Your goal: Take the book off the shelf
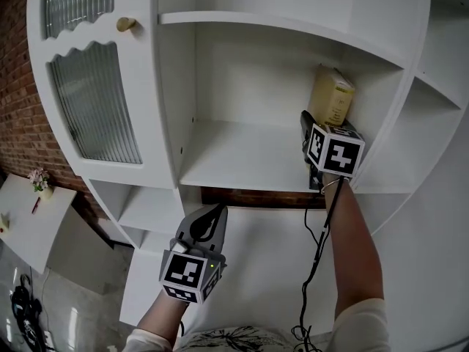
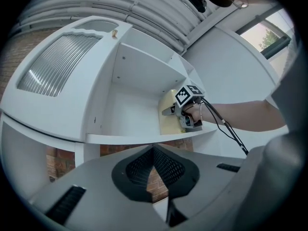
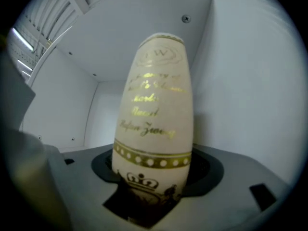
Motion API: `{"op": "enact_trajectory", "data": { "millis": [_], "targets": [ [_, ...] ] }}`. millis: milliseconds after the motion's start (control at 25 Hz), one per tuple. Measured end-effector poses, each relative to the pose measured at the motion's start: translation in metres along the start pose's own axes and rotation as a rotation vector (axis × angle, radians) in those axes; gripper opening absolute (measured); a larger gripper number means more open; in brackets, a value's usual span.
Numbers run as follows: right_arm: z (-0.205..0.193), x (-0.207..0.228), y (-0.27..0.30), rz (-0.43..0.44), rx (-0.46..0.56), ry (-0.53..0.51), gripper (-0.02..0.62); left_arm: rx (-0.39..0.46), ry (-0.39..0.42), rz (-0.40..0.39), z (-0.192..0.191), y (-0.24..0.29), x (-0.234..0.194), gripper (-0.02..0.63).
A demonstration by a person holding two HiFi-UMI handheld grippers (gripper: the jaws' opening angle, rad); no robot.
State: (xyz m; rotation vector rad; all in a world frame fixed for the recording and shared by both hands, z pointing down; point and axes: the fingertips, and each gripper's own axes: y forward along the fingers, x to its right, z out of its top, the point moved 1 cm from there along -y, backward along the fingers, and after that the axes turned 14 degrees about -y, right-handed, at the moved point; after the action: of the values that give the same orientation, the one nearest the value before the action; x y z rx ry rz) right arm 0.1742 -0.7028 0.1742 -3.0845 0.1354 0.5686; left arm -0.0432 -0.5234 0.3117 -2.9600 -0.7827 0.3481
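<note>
The cream book (image 1: pixel 333 97) with gold lettering stands at the far right end of the open shelf (image 1: pixel 242 160) of the white cabinet, close against the compartment's right side wall and leaning a little. The right gripper (image 1: pixel 311 122) is pushed in at it, roughly level. In the right gripper view the spine fills the gap between the jaws, which are closed on its lower part. The book's foot is on the shelf board. A black cable (image 1: pixel 319 233) hangs down from that gripper along the forearm.

The left gripper (image 1: pixel 214 218) is held lower down, below the shelf and well apart from the book, jaws together with nothing between them. To the left is a ribbed-glass door (image 1: pixel 95 101) with a wooden knob (image 1: pixel 126 24).
</note>
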Motion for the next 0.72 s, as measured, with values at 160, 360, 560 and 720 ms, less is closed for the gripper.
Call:
{"op": "enact_trajectory", "data": {
  "millis": [160, 360, 560, 720],
  "targets": [
    [0.0, -0.005, 0.001, 0.031, 0.001, -0.024, 0.242, 0.0, -0.005, 0.009, -0.001, -0.001, -0.003, 0.009],
    [0.006, -0.013, -0.01, 0.058, 0.012, -0.075, 0.23, 0.01, 0.012, 0.016, 0.002, -0.009, 0.0, 0.009],
    [0.017, -0.01, -0.039, 0.059, 0.05, -0.065, 0.229, 0.025, 0.019, 0.011, 0.009, -0.023, 0.008, 0.009],
    [0.03, -0.014, -0.081, 0.063, 0.1, -0.066, 0.229, 0.032, 0.017, -0.001, 0.014, -0.039, 0.015, 0.009]
  ]
}}
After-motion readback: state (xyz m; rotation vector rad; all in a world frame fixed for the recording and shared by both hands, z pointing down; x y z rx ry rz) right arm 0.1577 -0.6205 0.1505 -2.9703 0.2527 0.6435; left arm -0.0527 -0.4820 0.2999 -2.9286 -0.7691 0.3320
